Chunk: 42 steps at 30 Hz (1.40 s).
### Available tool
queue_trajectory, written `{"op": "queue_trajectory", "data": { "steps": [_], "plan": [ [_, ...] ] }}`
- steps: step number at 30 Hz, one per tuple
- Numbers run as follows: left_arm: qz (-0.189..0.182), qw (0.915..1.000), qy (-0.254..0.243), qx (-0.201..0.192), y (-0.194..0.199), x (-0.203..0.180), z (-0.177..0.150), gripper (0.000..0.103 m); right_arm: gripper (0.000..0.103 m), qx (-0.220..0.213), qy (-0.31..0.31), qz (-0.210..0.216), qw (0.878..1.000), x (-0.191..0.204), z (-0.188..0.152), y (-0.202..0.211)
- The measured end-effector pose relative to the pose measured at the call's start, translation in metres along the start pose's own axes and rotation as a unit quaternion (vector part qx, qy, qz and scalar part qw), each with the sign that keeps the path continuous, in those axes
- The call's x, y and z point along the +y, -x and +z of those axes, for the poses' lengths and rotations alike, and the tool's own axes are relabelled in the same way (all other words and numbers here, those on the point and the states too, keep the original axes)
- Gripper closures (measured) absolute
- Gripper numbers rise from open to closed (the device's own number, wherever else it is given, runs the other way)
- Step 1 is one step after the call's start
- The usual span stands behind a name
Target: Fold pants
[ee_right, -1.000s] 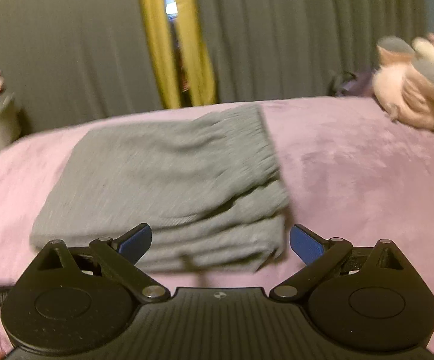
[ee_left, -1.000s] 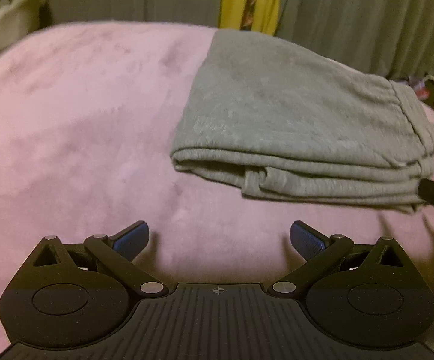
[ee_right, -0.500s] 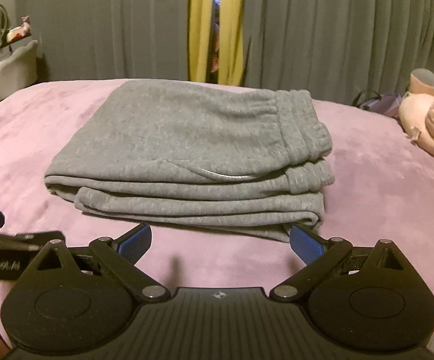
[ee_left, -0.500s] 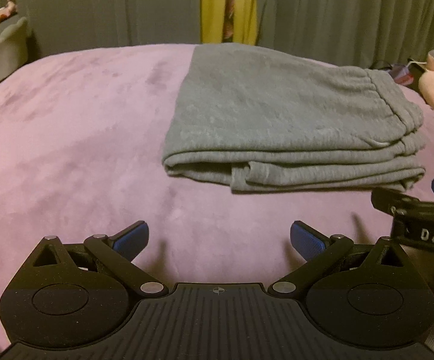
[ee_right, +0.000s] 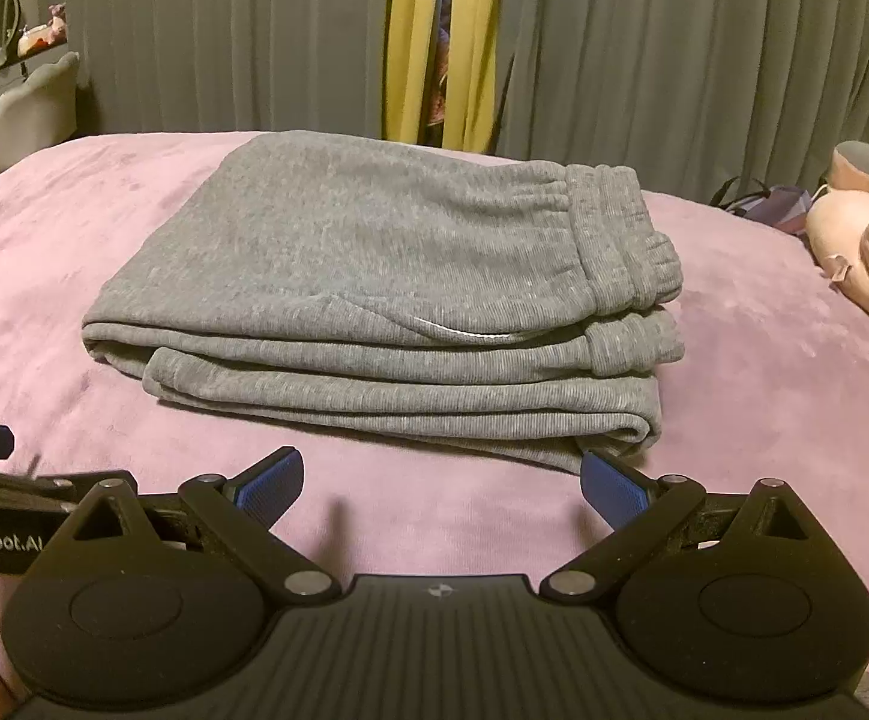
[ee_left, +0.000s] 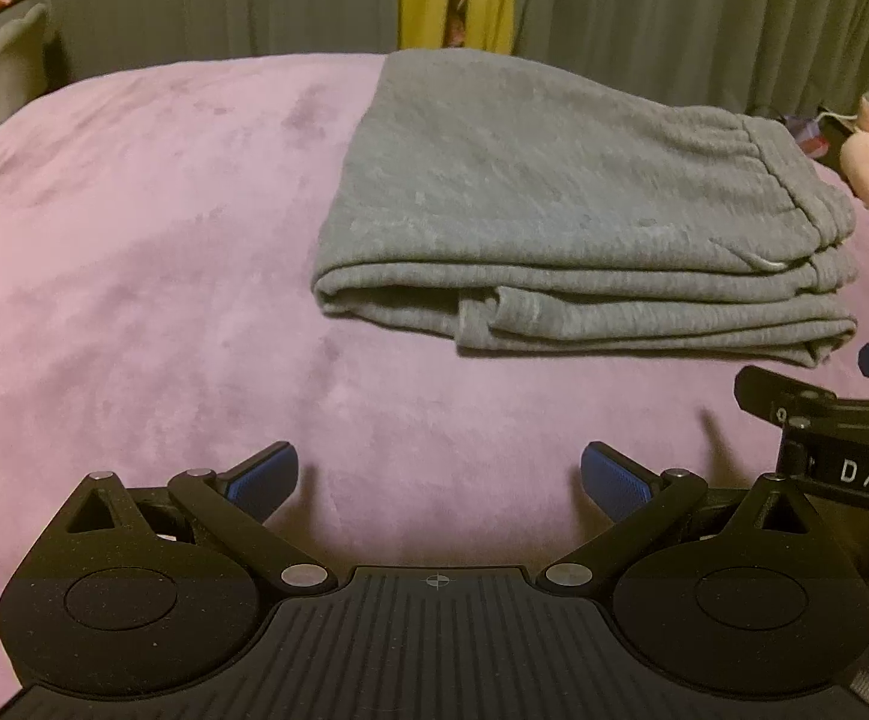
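Note:
Grey sweatpants (ee_left: 554,204) (ee_right: 386,276) lie folded into a flat stack on the pink bed cover, waistband to the right. My left gripper (ee_left: 439,480) is open, hanging over bare cover in front of and to the left of the stack, holding nothing. My right gripper (ee_right: 440,483) is open too, just in front of the stack's near edge; its right fingertip (ee_right: 608,486) is close to the stack's lower corner. Each gripper shows at the edge of the other's view.
The pink bed cover (ee_left: 134,252) stretches wide to the left of the pants. A pink plush toy (ee_right: 866,240) lies at the right edge of the bed. Grey curtains (ee_right: 224,30) with a yellow gap hang behind, and a pale chair (ee_right: 26,108) stands at far left.
Both grippers have drawn back from the folded pants and levelled out; the stack now sits a little farther ahead. Both stayed open throughout.

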<state>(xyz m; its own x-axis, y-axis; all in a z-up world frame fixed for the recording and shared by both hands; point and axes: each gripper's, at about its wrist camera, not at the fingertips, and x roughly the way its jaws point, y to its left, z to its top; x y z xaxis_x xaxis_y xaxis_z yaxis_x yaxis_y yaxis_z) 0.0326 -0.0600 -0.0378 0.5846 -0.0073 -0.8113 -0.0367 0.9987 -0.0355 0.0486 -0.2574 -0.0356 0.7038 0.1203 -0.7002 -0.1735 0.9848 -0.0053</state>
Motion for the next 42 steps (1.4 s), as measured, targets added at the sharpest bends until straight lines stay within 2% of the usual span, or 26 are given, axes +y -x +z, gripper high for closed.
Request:
{"op": "queue_trajectory", "data": {
  "steps": [42],
  "plan": [
    [-0.001, 1.0000, 0.005, 0.002, -0.0041, -0.0007, 0.0007, 0.000, 0.004, 0.005, -0.003, 0.001, 1.000, 0.0010, -0.0002, -0.0022]
  ]
}}
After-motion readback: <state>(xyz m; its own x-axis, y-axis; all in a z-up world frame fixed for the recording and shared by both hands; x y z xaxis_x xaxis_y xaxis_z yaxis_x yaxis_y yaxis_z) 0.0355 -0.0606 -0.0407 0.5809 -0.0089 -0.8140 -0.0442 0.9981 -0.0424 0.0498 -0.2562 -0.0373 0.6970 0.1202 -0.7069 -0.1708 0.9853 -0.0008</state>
